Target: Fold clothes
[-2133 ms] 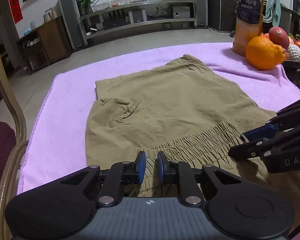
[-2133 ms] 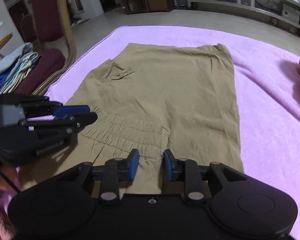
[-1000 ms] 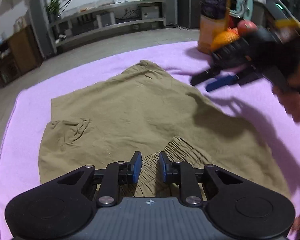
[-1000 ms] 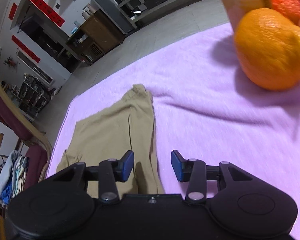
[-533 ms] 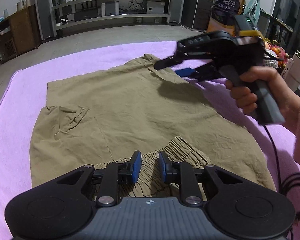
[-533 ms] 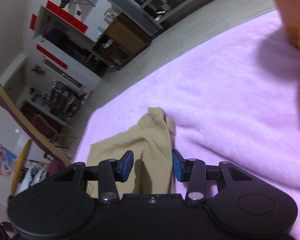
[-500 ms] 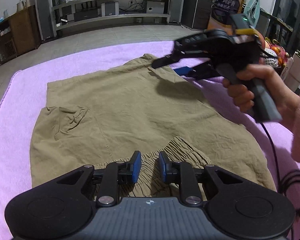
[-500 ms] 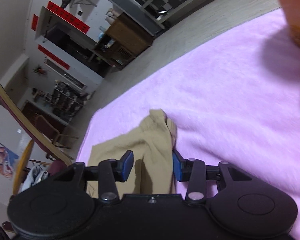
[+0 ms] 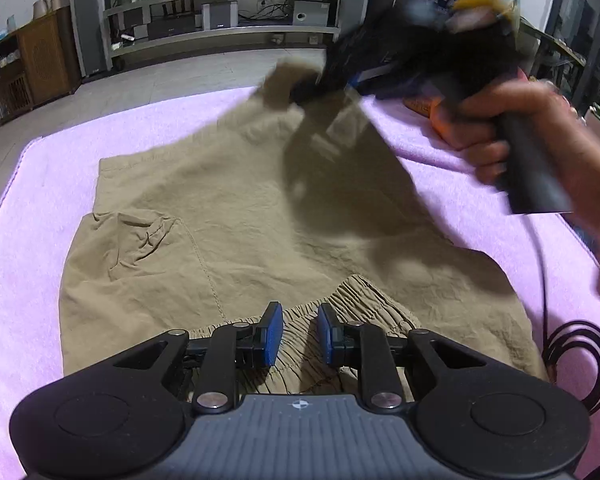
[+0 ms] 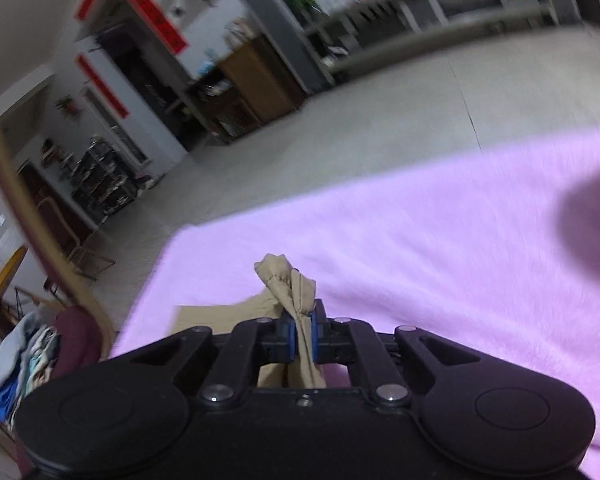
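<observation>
The khaki cotton shorts with a gathered elastic waistband (image 9: 268, 216) lie spread across the middle of the left wrist view on a lilac fleece blanket (image 9: 32, 208) that covers the worktop, the waistband at the lower centre of the frame and a creased patch pocket at centre left. The far hem corner of the shorts is lifted off the blanket at upper centre, motion-blurred, and the cloth slopes up to it from the flat part. That corner is pinched in the right gripper (image 10: 302, 336): in the right wrist view, at lower centre, its blue-padded jaws are nearly together with the bunched hem squeezed between them and a tuft of khaki cloth (image 10: 286, 280) sticking up above the pads. The right hand (image 9: 512, 128) wraps the gripper's dark handle at the upper right of the left wrist view, a black cable (image 9: 580, 360) coiling down the right edge. The left gripper (image 9: 299, 334) sits at the bottom centre of its own view, its jaws a narrow gap apart over the waistband, with ruched fabric visible between the pads; whether they touch the cloth I cannot tell.
</observation>
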`<state>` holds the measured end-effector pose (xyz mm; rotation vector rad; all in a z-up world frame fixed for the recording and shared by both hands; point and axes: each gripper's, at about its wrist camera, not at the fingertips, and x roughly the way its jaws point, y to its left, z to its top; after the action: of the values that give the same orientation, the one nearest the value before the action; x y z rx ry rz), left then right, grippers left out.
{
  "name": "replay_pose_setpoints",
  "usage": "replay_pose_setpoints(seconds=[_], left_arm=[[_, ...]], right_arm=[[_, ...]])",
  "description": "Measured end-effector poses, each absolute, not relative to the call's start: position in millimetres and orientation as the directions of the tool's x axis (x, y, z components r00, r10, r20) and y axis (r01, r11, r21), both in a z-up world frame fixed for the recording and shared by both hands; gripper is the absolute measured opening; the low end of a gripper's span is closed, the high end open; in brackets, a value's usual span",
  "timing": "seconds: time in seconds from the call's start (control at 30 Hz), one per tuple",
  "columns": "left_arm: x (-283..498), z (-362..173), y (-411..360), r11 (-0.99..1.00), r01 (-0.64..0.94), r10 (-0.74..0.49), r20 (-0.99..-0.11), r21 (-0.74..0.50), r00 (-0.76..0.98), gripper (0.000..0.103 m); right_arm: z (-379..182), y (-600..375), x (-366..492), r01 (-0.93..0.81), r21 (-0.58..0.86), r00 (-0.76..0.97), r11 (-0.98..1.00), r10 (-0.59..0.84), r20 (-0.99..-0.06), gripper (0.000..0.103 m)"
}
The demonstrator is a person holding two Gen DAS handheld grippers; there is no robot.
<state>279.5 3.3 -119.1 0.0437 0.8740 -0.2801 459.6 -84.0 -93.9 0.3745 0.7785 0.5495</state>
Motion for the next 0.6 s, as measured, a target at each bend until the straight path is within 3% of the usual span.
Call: replay_pose_setpoints(seconds=[0.3,0.47,0.6], left_arm=[[213,-67,20,0.965,0.237,-0.245,-0.713,-0.113,0.657,0.026],[124,-52,51,0.953,0.259,-0.295,-0.678,-0.158,0.673,0.032],[64,-65,77,0.94,0.271,-0.338,-0.692,-0.21,0.638,0.033]], right_arm=[[7,-55,322,-0.531,0.29,0.605,0.796,0.596,-0.528,0.006],[6,-53,234,-0.592,0.16,0.597,0.79,0.562,-0.572,0.006],[-32,-50,167,-0.623,0.013,0.578,0.782,0.471,-0.667,0.007]])
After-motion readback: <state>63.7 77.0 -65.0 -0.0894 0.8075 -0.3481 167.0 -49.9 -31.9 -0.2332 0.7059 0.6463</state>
